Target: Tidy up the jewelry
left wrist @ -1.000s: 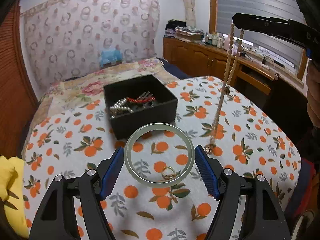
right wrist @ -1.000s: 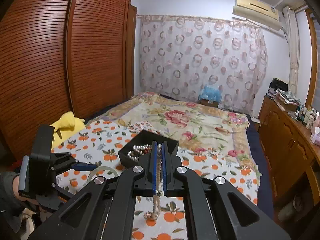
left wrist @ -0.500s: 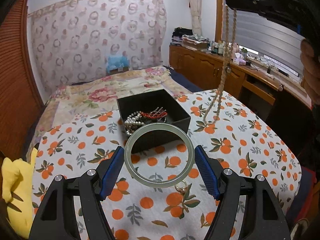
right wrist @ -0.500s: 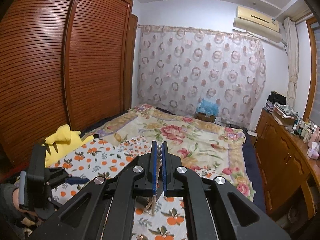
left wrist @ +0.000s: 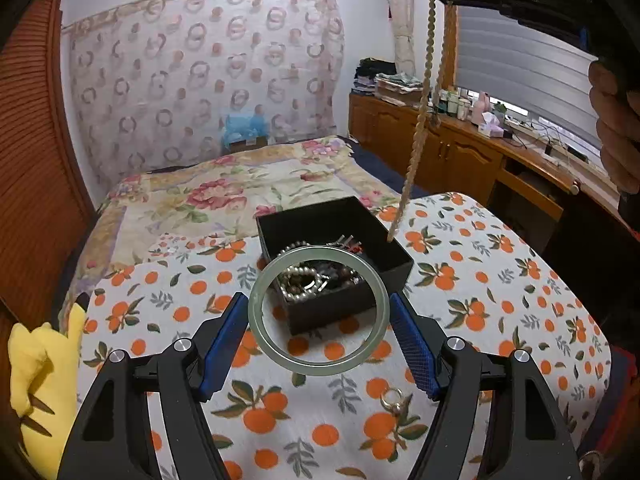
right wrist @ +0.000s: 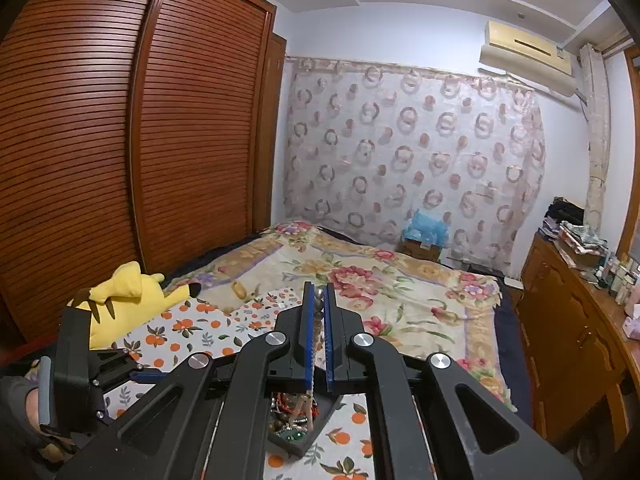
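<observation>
My left gripper (left wrist: 319, 326) is shut on a pale green bangle (left wrist: 318, 363), held just in front of and above the black jewelry box (left wrist: 400, 257). The box holds pearl strands and several other pieces. My right gripper (right wrist: 319, 304) is shut on a beige bead necklace (left wrist: 414, 148), seen high at the upper right of the left wrist view. The necklace hangs straight down with its lower end over the box's right rim. In the right wrist view the box (right wrist: 304, 438) shows below the fingers. A gold ring (left wrist: 391, 396) lies on the orange-print cloth (left wrist: 500, 300) near the front.
A yellow plush toy (left wrist: 36, 372) lies at the cloth's left edge. Behind the box stretches a floral bedspread (left wrist: 224, 196). A wooden dresser (left wrist: 472, 148) with bottles runs along the right wall. A slatted wardrobe (right wrist: 120, 152) stands on the left.
Both grippers rose and moved toward the box. The necklace came off the cloth and now hangs over the box's right rim. The bangle went from above the cloth to the box's front.
</observation>
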The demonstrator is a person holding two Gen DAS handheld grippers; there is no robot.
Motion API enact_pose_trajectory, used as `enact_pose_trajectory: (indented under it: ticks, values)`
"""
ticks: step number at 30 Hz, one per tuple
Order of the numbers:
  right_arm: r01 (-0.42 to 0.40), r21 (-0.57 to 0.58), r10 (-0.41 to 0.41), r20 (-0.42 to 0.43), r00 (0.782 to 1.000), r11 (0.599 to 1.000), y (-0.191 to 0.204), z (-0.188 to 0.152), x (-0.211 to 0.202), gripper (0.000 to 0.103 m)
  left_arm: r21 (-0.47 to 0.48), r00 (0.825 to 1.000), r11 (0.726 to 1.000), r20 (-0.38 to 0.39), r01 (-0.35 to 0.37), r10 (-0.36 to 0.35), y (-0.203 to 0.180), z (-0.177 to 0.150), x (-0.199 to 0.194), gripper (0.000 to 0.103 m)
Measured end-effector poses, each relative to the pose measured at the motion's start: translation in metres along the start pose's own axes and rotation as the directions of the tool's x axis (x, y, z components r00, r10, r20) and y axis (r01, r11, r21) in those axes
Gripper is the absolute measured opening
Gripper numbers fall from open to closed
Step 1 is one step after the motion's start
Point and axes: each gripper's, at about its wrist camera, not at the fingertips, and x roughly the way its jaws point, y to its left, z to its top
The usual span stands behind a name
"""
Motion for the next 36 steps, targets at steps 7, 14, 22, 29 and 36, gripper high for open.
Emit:
enact_pose_trajectory:
  ticks: [7, 14, 22, 29, 36]
  values:
    - [-0.042, 0.017, 0.043, -0.060, 0.997, 0.999, 0.000, -0.024, 0.030, 0.005, -0.003, 1.000, 1.000, -0.002, -0.010, 0.010, 0.008, 0.013, 0.013, 0.069]
    - [-0.063, 0.025, 0.066, -0.156, 0.986, 0.998, 0.007, -0.061, 0.064, 0.005, 0.013, 1.000, 1.000, -0.019, -0.021, 0.021, 0.012, 0.026, 0.031, 0.069]
    - [-0.090, 0.071, 0.104, -0.244, 0.964, 0.993, 0.005, -0.098, 0.095, 0.006, 0.020, 0.999, 0.999, -0.034, -0.026, 0.026, 0.015, 0.038, 0.051, 0.069]
    - [-0.098, 0.091, 0.119, -0.273, 0.954, 0.991, 0.002, -0.114, 0.106, 0.020, 0.020, 0.998, 0.999, -0.059, -0.032, 0.033, 0.020, 0.045, 0.071, 0.069]
    - [-0.061, 0.114, 0.091, -0.279, 0.956, 0.992, -0.013, -0.129, 0.101, 0.021, 0.030, 0.996, 0.999, -0.088, -0.028, 0.030, 0.018, 0.048, 0.091, 0.069]
